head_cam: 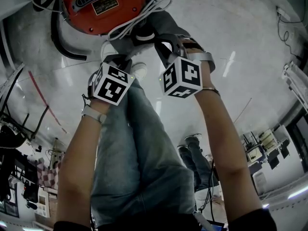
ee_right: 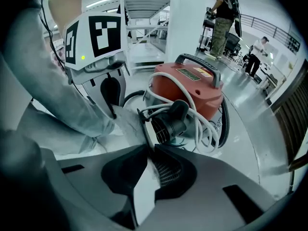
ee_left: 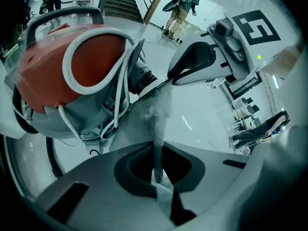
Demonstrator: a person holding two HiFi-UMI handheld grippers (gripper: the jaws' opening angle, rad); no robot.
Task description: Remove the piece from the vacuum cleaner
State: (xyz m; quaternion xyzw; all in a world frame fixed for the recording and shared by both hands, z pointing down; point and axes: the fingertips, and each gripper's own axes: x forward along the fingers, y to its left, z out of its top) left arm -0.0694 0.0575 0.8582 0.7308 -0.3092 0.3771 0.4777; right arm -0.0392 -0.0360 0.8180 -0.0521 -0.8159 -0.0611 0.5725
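Note:
A red and grey vacuum cleaner lies on the floor, with a white cord looped round it. A grey, cloth-like piece hangs off its grey end. My left gripper and right gripper sit side by side on that piece. In the left gripper view the left gripper is shut on the piece's thin edge, which runs up to the vacuum cleaner. In the right gripper view the right gripper is shut on a fold of the piece, close to the black motor end.
A black hose curves beside the vacuum cleaner. The person's jeans legs and a white shoe are right under the grippers. A white column and a staircase stand behind, with people farther off.

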